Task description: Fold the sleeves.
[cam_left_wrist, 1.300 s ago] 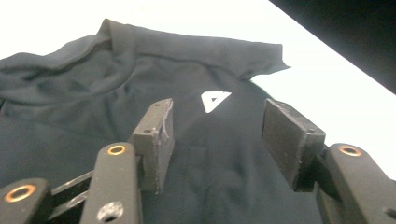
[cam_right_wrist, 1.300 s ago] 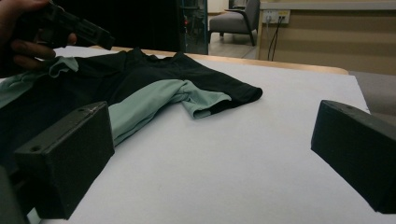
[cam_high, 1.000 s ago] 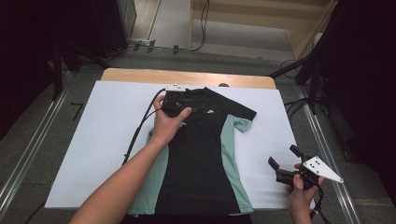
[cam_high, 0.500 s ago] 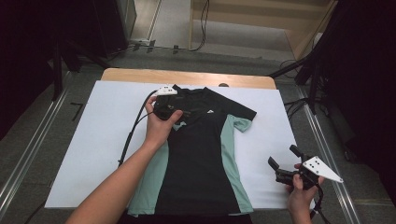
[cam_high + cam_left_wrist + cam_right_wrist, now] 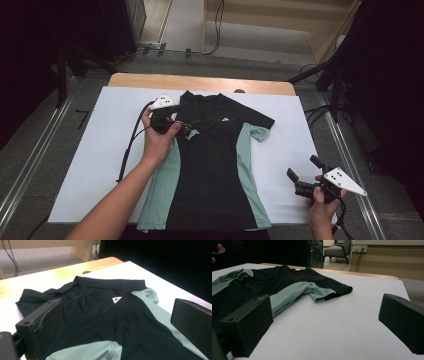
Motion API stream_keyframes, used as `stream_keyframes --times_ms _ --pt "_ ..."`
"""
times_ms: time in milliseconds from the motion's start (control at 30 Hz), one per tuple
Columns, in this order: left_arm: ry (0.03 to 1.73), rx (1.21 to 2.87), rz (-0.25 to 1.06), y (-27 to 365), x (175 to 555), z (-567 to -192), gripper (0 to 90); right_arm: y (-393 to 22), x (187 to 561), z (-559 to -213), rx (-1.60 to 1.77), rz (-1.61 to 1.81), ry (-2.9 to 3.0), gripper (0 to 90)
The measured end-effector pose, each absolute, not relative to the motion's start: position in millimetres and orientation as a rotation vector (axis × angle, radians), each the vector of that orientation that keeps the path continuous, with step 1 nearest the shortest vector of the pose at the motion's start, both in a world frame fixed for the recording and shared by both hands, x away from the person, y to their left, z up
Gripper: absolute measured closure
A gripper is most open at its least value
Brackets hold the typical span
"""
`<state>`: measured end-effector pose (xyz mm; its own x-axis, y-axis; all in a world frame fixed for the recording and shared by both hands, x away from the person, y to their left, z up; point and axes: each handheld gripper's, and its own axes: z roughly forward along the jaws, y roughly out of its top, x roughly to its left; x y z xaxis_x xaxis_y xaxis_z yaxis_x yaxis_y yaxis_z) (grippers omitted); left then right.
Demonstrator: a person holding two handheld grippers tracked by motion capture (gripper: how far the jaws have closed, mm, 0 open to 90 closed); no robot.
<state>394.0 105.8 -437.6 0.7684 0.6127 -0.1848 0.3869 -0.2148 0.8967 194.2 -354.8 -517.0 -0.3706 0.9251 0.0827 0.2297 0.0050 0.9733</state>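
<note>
Your worktop (image 5: 90, 165) is a white sheet over a wooden table, and the black and mint shirt (image 5: 210, 170) lies face up down its middle, collar toward the far edge and hem at the near edge. The shirt's sleeve on the right side of the high view (image 5: 257, 131) lies spread flat toward the right edge. The other sleeve (image 5: 37, 296) is folded in over the chest, black and slightly rumpled.

Your left gripper (image 5: 186, 129) sits over that folded sleeve near the far-left part of the shirt. Its jaws have just been opening and now stand wide and released; in the left gripper view fabric lies between them but neither pad presses on it. Before you draw away, check that the fold lies smooth and that no cloth clings to a pad; lift straight off rather than dragging.

Your right gripper (image 5: 303, 176) hovers near the near-right corner of the worktop, well clear of the shirt, jaws apart and empty. Judging from this, the spread sleeve is the sensible next fold; approach it low and take only the cuff edge.
</note>
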Motion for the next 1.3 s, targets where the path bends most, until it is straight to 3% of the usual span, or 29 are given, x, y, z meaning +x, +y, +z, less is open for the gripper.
stream_keyframes --times_ms 1300 --pt "0.803 1.818 0.376 186.7 337.7 -453.9 0.0 -353.2 194.1 -516.9 1.208 1.394 1.657 0.0"
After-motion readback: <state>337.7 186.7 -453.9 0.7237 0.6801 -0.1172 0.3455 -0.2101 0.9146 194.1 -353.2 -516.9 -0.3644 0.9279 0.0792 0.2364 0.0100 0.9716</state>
